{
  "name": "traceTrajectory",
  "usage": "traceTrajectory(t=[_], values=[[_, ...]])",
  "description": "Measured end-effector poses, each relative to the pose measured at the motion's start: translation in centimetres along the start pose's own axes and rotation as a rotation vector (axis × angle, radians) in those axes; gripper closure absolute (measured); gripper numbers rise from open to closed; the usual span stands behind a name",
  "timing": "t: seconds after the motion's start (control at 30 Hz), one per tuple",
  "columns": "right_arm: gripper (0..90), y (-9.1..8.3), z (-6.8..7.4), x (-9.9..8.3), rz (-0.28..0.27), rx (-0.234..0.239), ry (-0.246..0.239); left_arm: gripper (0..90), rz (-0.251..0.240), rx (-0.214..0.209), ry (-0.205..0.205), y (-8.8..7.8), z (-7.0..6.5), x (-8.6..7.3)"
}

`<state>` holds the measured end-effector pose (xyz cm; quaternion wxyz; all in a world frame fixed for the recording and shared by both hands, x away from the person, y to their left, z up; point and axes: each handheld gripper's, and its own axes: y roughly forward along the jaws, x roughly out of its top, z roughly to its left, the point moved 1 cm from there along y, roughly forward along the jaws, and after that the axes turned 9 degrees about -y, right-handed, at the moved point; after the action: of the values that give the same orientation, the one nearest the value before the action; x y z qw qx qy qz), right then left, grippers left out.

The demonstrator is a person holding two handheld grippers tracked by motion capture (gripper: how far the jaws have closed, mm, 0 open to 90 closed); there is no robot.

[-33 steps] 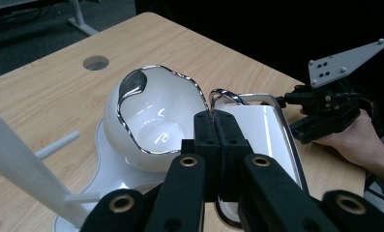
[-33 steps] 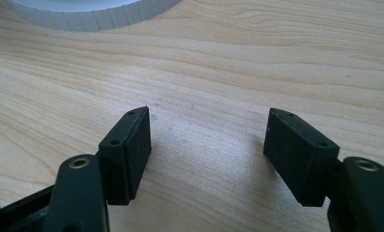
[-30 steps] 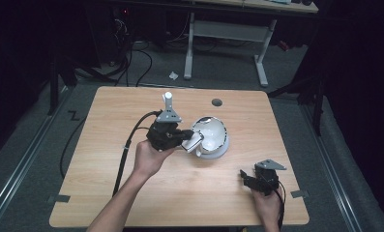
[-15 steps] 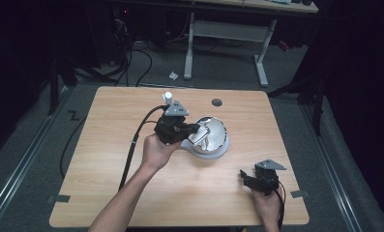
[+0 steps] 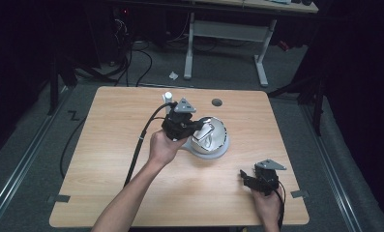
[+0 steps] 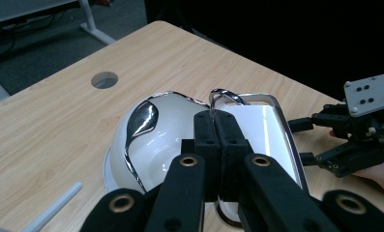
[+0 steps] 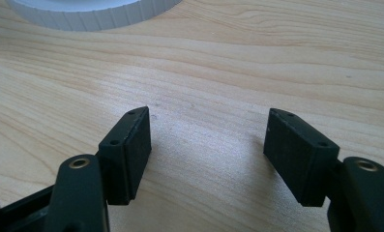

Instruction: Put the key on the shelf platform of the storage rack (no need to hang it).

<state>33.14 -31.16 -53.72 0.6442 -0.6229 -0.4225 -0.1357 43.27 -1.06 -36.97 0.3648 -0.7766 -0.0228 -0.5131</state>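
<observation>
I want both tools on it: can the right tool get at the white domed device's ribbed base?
Probably yes: the right tool, jaws open, faces the white domed device's ribbed base across bare wooden tabletop.

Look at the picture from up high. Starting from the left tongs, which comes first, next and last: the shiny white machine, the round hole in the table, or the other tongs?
From the left tongs:
1. Shiny white machine, right at them; they pinch its chrome handle.
2. Round hole, just behind, toward the table's far edge.
3. Right tongs, farthest, near the front right corner.
</observation>
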Motion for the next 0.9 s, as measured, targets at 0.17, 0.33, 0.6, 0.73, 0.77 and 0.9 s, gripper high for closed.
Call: traceTrajectory(t=[0.17, 0.33, 0.6, 0.73, 0.77, 0.9], values=[[34.0, 0.0, 0.0, 0.0, 0.0, 0.0, 0.0, 90.0, 0.016, 0.011, 0.005, 0.8, 0.2, -0.1], [34.0, 0.0, 0.0, 0.0, 0.0, 0.0, 0.0, 90.0, 0.012, 0.014, -0.002, 1.3, 0.4, -0.2], [34.0, 0.0, 0.0, 0.0, 0.0, -0.001, 0.0, 90.0, 0.016, 0.024, -0.01, 2.1, 0.8, -0.6], [34.0, 0.0, 0.0, 0.0, 0.0, -0.001, 0.0, 89.9, 0.028, 0.03, -0.014, 2.7, 1.0, -0.9], [34.0, 0.0, 0.0, 0.0, 0.0, 0.0, 0.001, 89.9, 0.029, 0.034, -0.015, 2.8, 1.0, -1.0], [34.0, 0.0, 0.0, 0.0, 0.0, 0.0, 0.001, 89.9, 0.037, 0.045, -0.022, 3.3, 1.3, -1.3]])
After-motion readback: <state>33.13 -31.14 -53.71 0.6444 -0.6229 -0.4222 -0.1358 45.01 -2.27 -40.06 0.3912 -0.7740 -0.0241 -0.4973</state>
